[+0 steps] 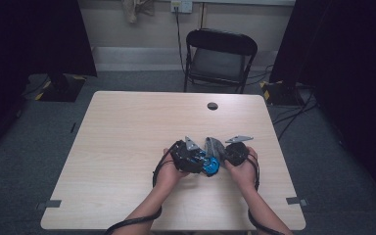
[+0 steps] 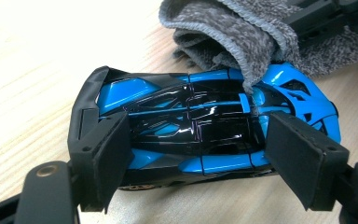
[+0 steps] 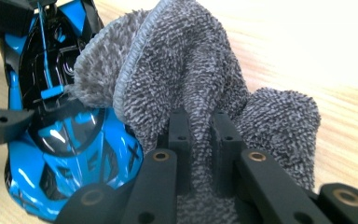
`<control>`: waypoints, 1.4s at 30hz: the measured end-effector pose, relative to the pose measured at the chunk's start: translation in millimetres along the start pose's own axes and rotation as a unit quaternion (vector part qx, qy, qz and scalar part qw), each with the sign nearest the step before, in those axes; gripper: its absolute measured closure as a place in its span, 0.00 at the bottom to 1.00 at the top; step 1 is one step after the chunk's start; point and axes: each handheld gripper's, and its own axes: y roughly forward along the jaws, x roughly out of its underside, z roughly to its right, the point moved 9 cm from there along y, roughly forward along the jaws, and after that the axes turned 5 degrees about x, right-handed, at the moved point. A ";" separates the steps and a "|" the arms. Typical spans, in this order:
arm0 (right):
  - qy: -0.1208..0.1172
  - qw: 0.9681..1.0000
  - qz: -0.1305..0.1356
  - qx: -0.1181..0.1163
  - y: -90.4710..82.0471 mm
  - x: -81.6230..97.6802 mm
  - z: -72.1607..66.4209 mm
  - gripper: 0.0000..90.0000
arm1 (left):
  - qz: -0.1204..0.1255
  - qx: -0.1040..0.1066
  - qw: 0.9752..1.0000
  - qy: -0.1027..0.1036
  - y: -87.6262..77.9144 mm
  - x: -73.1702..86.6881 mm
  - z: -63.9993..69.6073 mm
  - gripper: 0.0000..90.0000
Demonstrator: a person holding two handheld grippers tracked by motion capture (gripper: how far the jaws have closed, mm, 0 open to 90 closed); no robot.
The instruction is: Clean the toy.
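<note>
Right hand-held gripper [image 3: 199, 140] pinched grey terry cloth [image 3: 205, 79] against glossy blue-black toy car [image 2: 205, 126]; left hand-held gripper [image 2: 200, 158] clamped car's length, on worktop [image 1: 127, 137].

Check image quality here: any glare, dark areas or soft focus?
High view: dim, corners near black, toy car small. Left gripper view: sharp, glare streaks on the car's glossy roof. Right gripper view: table washed out at top right, grey cloth crisp, nearest jaws slightly soft.
</note>
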 end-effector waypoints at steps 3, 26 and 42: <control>0.000 1.000 0.000 0.000 2.9 -3.6 -2.0 0.91 | 0.000 0.000 1.000 0.001 0.0 0.0 -0.2 0.25; -0.001 1.000 -0.005 -0.004 34.8 -42.1 -28.8 0.91 | 0.003 0.001 1.000 0.001 -0.2 0.3 -0.6 0.24; 0.020 1.000 0.005 -0.015 48.4 -57.7 -36.8 0.91 | 0.008 0.003 1.000 0.000 -0.8 1.1 -0.9 0.24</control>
